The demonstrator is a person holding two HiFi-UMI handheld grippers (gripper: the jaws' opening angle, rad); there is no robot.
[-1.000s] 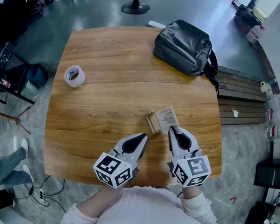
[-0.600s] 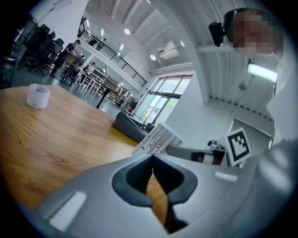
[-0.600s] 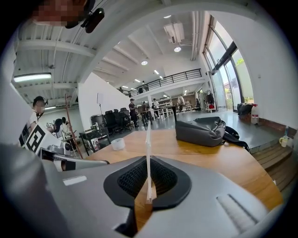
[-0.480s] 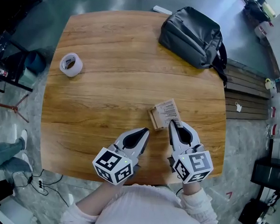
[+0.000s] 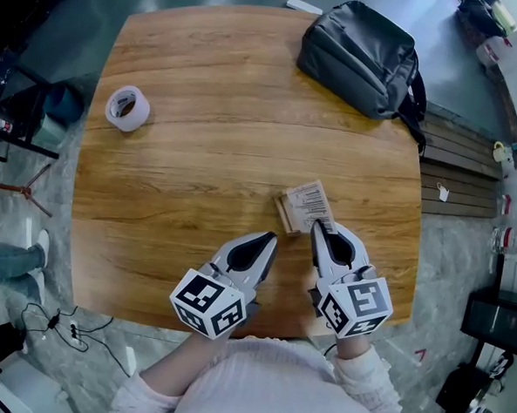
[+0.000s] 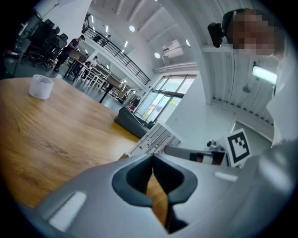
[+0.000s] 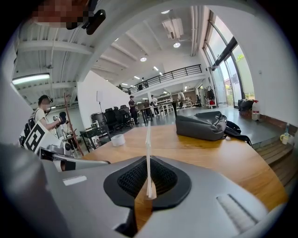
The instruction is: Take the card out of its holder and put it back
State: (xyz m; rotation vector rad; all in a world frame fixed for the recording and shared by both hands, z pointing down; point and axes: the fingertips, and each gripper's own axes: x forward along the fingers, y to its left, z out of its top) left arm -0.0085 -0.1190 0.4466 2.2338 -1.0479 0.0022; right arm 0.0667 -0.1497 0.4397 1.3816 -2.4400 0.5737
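A white printed card (image 5: 309, 202) stands with its left edge at a small wooden holder (image 5: 283, 215) on the table; whether it sits in the slot I cannot tell. My right gripper (image 5: 321, 228) is shut on the card's near edge. In the right gripper view the card (image 7: 148, 139) rises edge-on between the pads of the right gripper (image 7: 148, 160). My left gripper (image 5: 270, 239) lies just left of the holder, shut and holding nothing. In the left gripper view the left gripper (image 6: 152, 158) has the card (image 6: 156, 138) just beyond its tips.
A roll of tape (image 5: 126, 108) lies at the table's far left and a grey backpack (image 5: 364, 51) at the far right corner. The wooden table (image 5: 200, 154) has rounded corners, with its near edge right under the grippers. A bench (image 5: 457, 178) runs along the right.
Only the head view has shifted a little. Both grippers, the card and the holder keep their places relative to each other.
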